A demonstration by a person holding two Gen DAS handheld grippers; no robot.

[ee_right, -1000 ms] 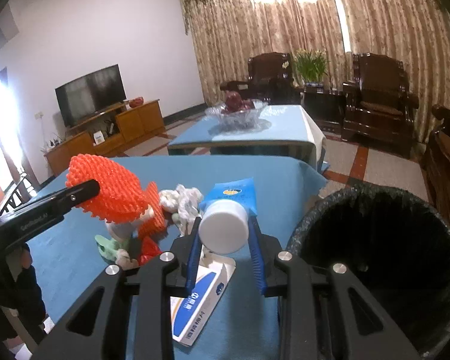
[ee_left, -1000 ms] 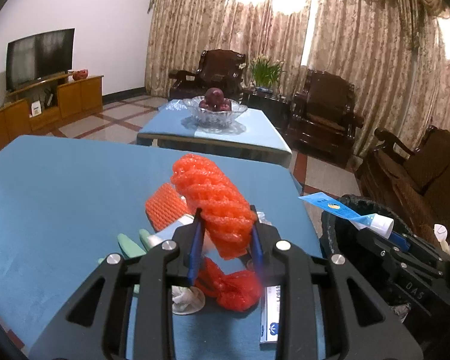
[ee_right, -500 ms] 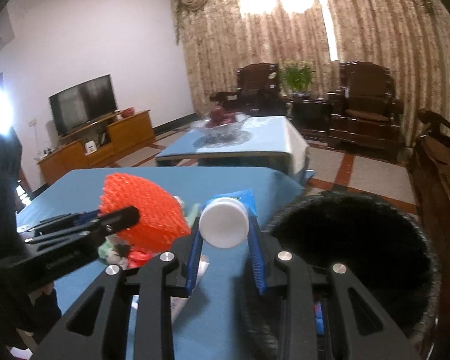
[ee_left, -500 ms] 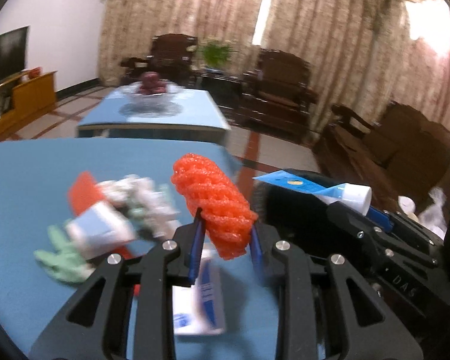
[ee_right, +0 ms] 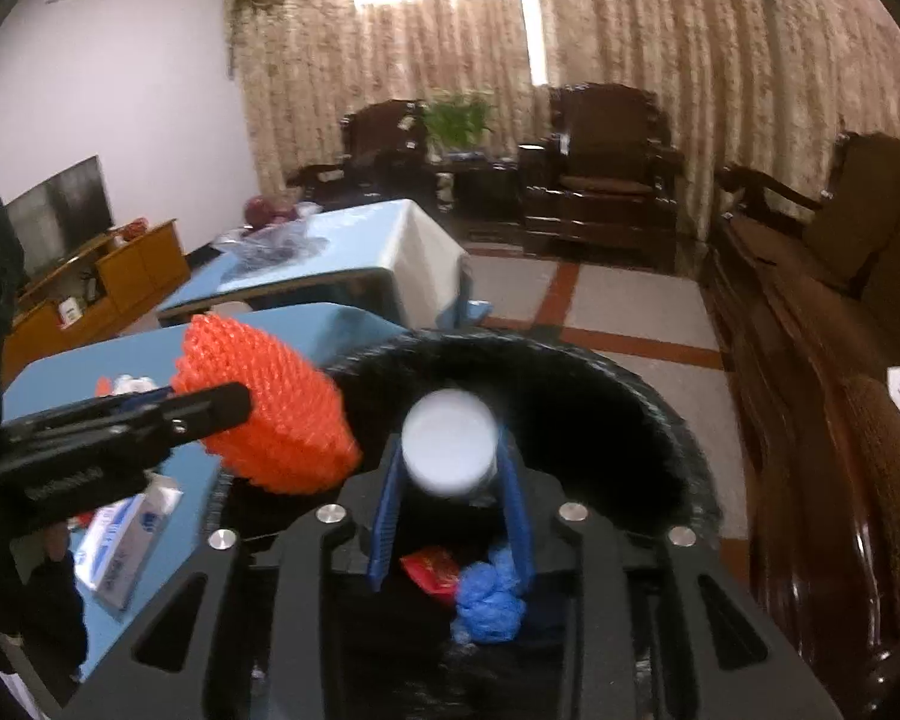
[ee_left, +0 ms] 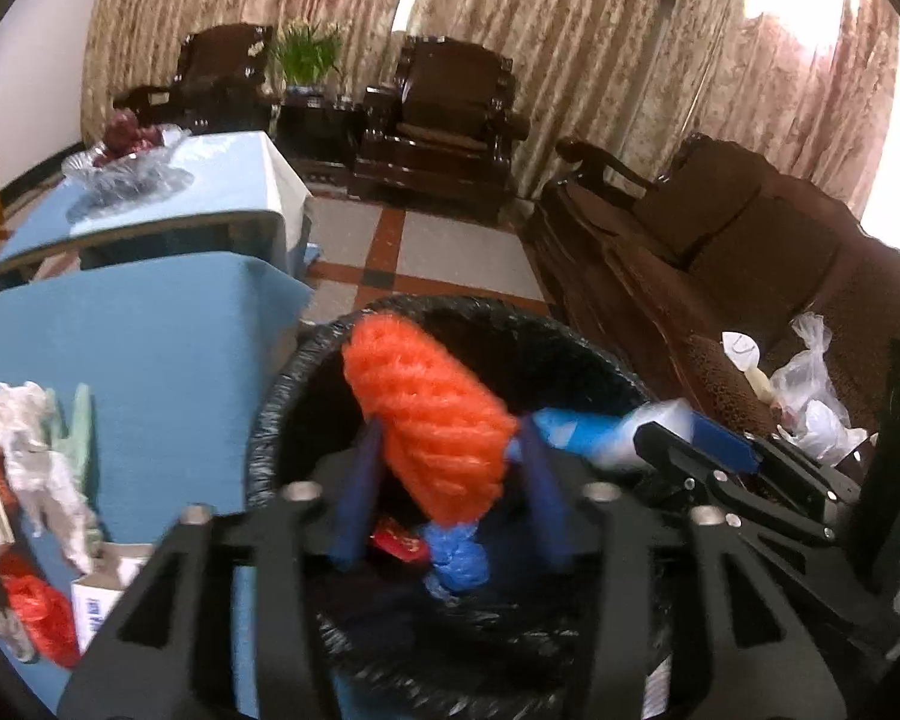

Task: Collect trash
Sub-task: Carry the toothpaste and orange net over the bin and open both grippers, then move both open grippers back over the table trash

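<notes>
No legible writing. Left gripper [ee_left: 447, 468] grips orange foam net [ee_left: 432, 426]; right gripper [ee_right: 450, 480] grips white-capped tube [ee_right: 450, 444] over black bin [ee_right: 660, 420]. Only the left view shows tissue [ee_left: 36, 450] at 9 o'clock.

The left claw [ee_left: 450, 480] hangs over the open black trash bin [ee_left: 282, 396], its blue fingers [ee_left: 357, 498] spread with an orange foam net [ee_left: 432, 426] between them; whether they touch it cannot be told. Down in the bin lie a red wrapper [ee_left: 397, 542] and a blue wad [ee_left: 457, 558]. From the right, the right claw [ee_left: 660, 450] holds a blue tube [ee_left: 576, 429] above the bin. White crumpled paper [ee_left: 36, 450] lies on the blue bench [ee_left: 150, 348].
</notes>
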